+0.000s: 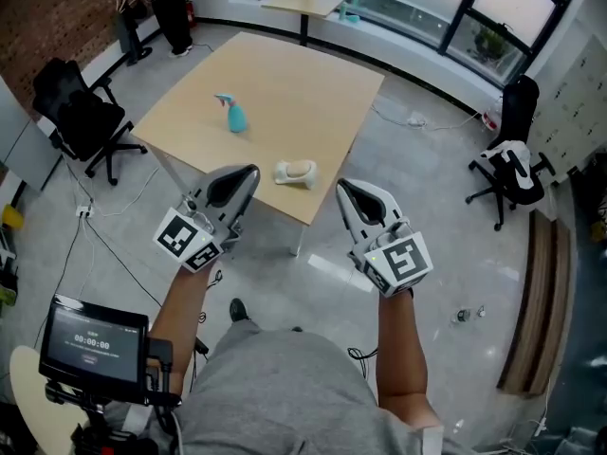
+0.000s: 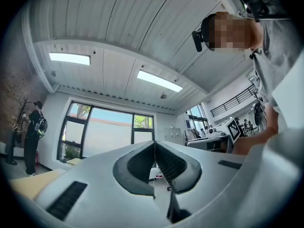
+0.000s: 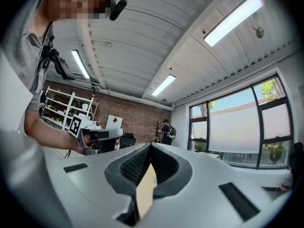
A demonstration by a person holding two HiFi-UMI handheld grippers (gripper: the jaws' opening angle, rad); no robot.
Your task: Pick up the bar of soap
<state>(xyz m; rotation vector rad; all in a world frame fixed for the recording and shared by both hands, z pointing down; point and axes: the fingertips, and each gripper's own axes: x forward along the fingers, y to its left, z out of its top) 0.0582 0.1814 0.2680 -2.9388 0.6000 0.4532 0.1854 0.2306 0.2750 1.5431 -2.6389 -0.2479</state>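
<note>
Near front edge of table (image 1: pixel 294 83), bar of soap (image 1: pixel 296 172) untouched; left gripper (image 1: pixel 252 172) and right gripper (image 1: pixel 341 187) both clenched on nothing, so likely to shove it off onto floor (image 1: pixel 446 254) if not opened first.

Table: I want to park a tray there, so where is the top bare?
The whole far half of the table, beyond the blue spray bottle, is bare, as is the strip between bottle and soap. Only the near edge is tight: the soap sits there.
</note>
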